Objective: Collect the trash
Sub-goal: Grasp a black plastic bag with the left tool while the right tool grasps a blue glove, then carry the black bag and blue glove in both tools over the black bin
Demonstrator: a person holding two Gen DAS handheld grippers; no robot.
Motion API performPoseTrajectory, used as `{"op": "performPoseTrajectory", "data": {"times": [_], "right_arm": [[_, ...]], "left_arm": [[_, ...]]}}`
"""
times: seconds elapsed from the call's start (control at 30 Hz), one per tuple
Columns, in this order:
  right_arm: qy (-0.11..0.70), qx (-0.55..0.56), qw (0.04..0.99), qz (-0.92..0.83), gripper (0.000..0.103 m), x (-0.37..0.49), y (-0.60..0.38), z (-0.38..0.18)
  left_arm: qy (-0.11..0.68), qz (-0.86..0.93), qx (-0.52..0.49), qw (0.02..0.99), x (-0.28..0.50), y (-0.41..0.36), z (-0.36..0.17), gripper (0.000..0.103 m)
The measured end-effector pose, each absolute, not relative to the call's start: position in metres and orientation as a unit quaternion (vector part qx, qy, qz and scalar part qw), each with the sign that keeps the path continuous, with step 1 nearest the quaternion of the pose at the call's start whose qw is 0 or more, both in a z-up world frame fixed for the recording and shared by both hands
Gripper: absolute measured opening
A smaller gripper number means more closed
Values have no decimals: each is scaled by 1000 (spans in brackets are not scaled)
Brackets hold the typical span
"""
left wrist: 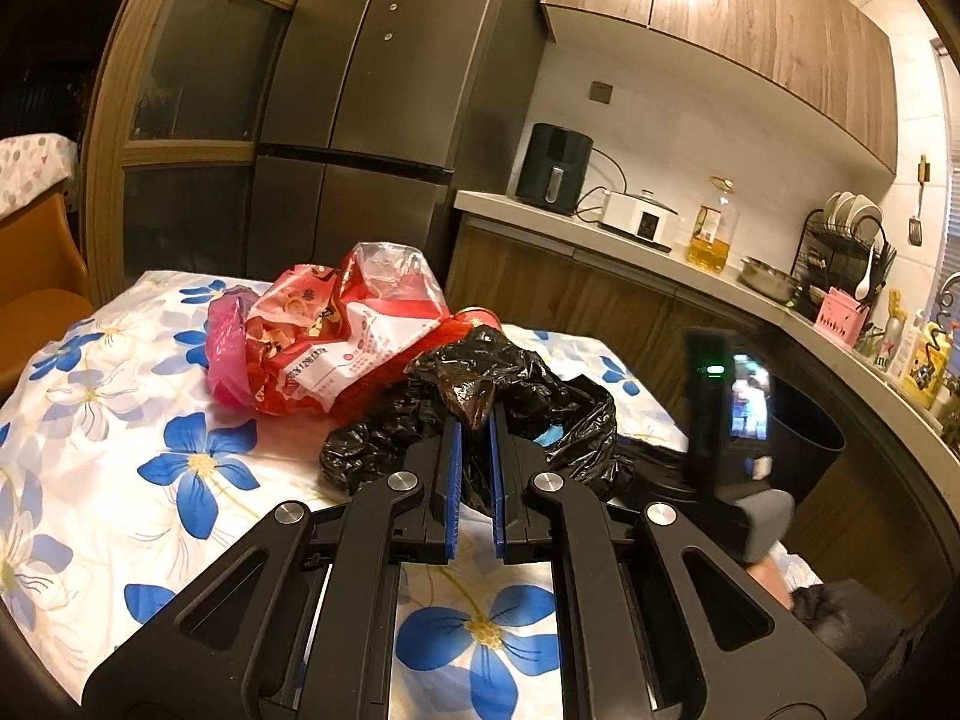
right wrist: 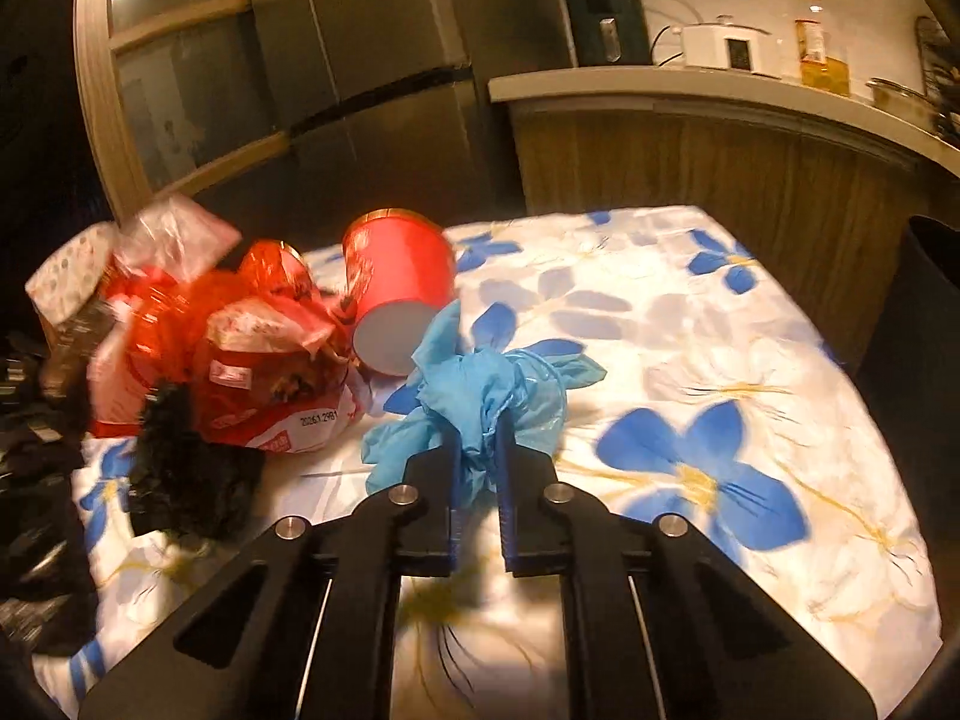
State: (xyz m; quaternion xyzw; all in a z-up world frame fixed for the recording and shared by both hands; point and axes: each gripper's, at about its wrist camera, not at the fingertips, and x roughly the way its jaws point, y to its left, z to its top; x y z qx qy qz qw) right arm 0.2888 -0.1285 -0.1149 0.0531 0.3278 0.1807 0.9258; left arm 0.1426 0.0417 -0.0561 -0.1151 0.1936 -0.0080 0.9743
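While the left gripper (left wrist: 474, 420) fingers clench the black trash bag (left wrist: 540, 414) mid-bench, the right gripper (right wrist: 480, 444) fingers clench the blue plastic wad (right wrist: 486, 384) near centre. Recommend lifting it clear, then lowering it into the bag's mouth before releasing.

The red wrapper (right wrist: 270, 372) carries a printed date code on its white lower panel; in the right wrist view it reads roughly "2026.1.29B1" (last characters blurred). The same wrapper (left wrist: 336, 348) shows that code in the left wrist view, only "2026" being clear. A can (left wrist: 889, 348) on the counter shows partial letters, unreadable. Other print is too small to read.
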Motion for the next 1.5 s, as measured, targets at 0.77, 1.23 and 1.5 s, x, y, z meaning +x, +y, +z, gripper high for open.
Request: {"op": "performPoseTrajectory", "data": {"times": [0.77,1.23,1.5], "right_arm": [[249,78,954,148,9,200,-252,-57],[221,93,967,84,9,195,-315,-45],[194,98,976,28,9,202,-356,-34]], "left_arm": [[185,-59,-66,979,154,-54,-40,7],[187,-99,-40,977,181,-110,-35,7],[174,-139,-18,975,208,-156,-25,7]]}}
